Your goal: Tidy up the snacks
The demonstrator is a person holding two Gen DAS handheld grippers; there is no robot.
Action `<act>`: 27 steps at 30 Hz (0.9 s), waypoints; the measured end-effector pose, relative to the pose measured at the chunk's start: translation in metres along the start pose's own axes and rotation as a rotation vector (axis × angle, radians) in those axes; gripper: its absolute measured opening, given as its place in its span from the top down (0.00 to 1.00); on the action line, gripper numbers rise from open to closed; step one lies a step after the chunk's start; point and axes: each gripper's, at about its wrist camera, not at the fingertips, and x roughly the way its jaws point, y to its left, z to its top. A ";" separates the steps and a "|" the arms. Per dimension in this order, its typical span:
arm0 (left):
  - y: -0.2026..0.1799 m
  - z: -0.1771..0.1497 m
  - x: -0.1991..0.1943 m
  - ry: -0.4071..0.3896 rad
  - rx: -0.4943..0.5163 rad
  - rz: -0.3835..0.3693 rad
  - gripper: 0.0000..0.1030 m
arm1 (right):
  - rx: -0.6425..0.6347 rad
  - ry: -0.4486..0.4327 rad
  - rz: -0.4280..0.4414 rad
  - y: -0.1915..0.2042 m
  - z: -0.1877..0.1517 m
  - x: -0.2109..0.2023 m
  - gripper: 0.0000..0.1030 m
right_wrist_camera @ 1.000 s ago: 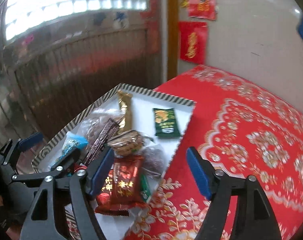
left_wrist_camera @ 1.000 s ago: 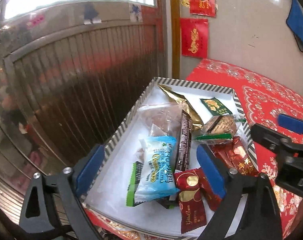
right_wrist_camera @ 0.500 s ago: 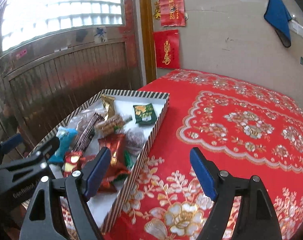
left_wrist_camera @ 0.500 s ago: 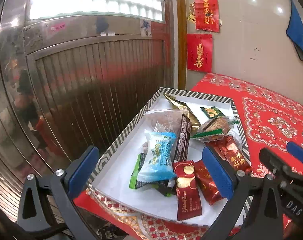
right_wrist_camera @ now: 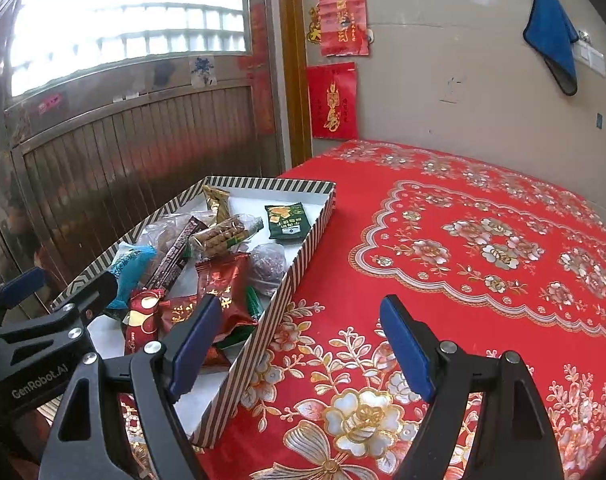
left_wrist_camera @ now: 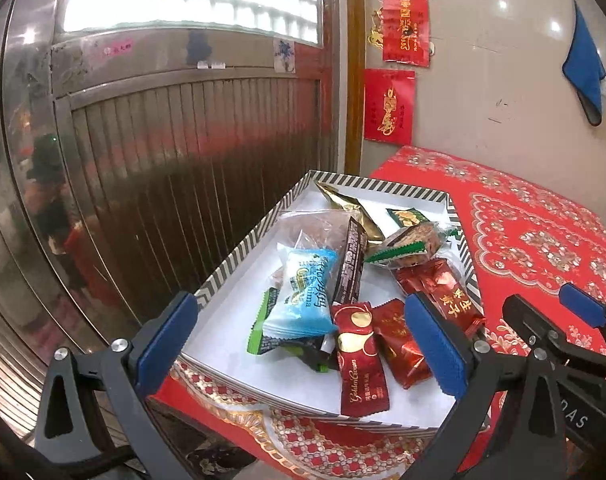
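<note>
At table's edge, ten o'clock from the right tongs [right_wrist_camera: 299, 350]: striped box [right_wrist_camera: 303, 256] holding mixed snacks [left_wrist_camera: 343, 280] in a loose heap. Left tongs [left_wrist_camera: 303, 342] wide, holding nothing, framing the blue packet [left_wrist_camera: 303, 300]. Right tongs wide, holding nothing, over red tablecloth [right_wrist_camera: 463, 240]. Step judged: approach before picking. Next: select one packet, close squarely.

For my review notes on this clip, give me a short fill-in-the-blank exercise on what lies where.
1. The snacks lie in a box whose rim bears a ____ pattern.
2. The tablecloth under it is mainly ____.
3. The left gripper and the right gripper both hold ____.
4. The cloth hanging on the wall is ____.

Missing words: striped; red; nothing; blue
</note>
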 end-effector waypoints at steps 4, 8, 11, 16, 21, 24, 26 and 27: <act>0.000 0.001 0.000 -0.003 0.000 0.002 0.00 | -0.001 0.001 0.003 0.000 0.000 -0.001 0.21; 0.000 0.002 0.000 -0.003 -0.002 -0.008 0.00 | -0.005 -0.007 0.004 0.000 -0.001 -0.003 0.21; -0.002 0.003 0.000 -0.008 0.013 -0.005 0.00 | -0.005 -0.005 0.006 -0.001 -0.001 -0.002 0.21; -0.002 0.003 0.004 0.001 0.020 -0.033 0.00 | 0.008 -0.004 0.011 -0.005 -0.001 -0.002 0.21; -0.005 0.002 0.005 -0.009 0.035 -0.059 0.00 | 0.021 -0.011 0.013 -0.008 0.000 -0.003 0.21; -0.008 0.001 0.005 -0.007 0.053 -0.044 0.00 | 0.026 -0.015 0.021 -0.009 0.000 -0.004 0.21; -0.010 0.001 0.005 -0.015 0.066 -0.041 0.00 | 0.020 -0.022 0.015 -0.009 0.000 -0.006 0.21; -0.011 0.002 0.004 -0.022 0.070 -0.041 0.00 | 0.019 -0.023 0.014 -0.009 0.000 -0.006 0.21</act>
